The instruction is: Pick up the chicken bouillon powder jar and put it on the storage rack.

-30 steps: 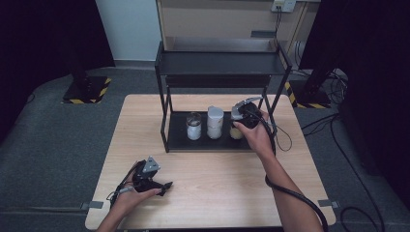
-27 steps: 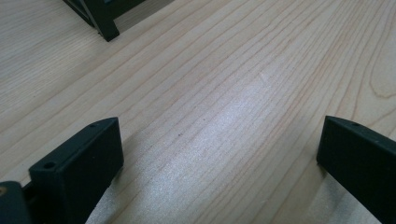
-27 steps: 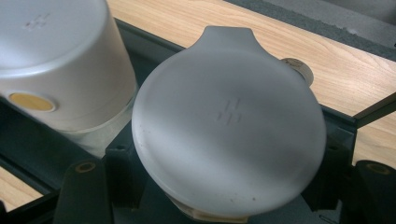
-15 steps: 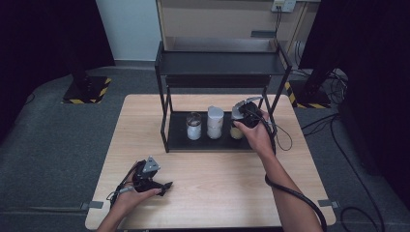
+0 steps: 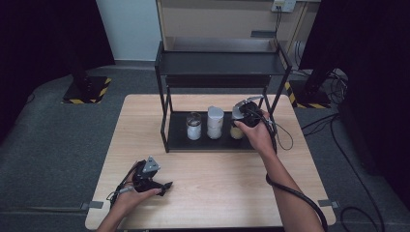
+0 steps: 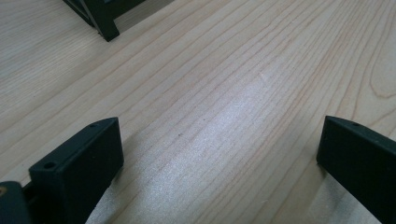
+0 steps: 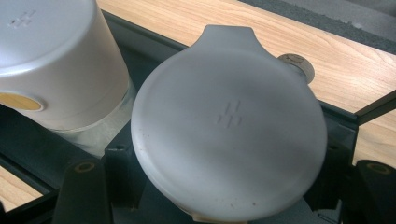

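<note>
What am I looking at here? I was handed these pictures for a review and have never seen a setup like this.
There is no robot: a person sits at a wooden table and holds a hand-held two-jaw gripper in each hand. The high view looks down from above the person. The other two come from cameras riding on the grippers, looking along their black jaws.

A black shelf rack stands on the table. On its bottom tray are a small glass jar, a taller white-lidded jar and a third jar on the right.

The right gripper is shut on that third jar; its own view looks down on the jar's round grey lid between the jaws. The left gripper rests near the table's front edge, jaws wide open, holding nothing.
</note>
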`<state>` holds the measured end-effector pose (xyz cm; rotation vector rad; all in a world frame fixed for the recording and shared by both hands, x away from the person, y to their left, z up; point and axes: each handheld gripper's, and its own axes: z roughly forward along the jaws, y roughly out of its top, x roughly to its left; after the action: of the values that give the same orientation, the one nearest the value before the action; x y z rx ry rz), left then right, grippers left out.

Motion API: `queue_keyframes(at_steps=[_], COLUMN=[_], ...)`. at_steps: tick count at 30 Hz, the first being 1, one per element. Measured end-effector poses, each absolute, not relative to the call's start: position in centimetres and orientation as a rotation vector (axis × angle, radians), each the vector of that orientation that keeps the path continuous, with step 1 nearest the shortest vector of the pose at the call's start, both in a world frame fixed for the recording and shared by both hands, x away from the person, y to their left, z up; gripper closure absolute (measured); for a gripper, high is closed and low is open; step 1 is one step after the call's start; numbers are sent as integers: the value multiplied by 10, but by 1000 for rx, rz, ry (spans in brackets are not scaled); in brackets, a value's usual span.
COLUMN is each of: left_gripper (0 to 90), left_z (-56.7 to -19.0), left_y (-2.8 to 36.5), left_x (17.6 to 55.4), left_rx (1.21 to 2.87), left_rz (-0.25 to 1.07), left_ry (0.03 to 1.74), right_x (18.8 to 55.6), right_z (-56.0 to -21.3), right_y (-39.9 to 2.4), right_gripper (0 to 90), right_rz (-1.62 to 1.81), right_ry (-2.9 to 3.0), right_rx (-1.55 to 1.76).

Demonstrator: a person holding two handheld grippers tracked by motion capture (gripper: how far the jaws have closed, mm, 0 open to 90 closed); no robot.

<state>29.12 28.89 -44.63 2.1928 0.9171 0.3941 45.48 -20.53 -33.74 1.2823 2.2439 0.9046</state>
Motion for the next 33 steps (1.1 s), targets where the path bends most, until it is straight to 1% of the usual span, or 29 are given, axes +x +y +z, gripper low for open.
queue_keyframes(at_steps=[9,18,24,27,33], left_gripper=[0,0,0,0,0], left_z=[-446,-446,-446,-446,-446], left_y=[289,289,289,289,289], left_x=[291,291,291,291,291], left_rx=[2193,2193,2193,2193,2193], left_rz=[394,394,394,394,394], left_ry=[917,917,917,917,917], right_x=[456,457,459,458,456], right_z=[-337,-337,-337,-336,-334], right_y=[-206,-207,-210,-210,-210], right_gripper=[304,273,165,129,86], right_rz=[901,907,918,911,903], right_ry=[2250,2256,2257,2254,2251], right_rx=[1281,1283,1304,1307,1323])
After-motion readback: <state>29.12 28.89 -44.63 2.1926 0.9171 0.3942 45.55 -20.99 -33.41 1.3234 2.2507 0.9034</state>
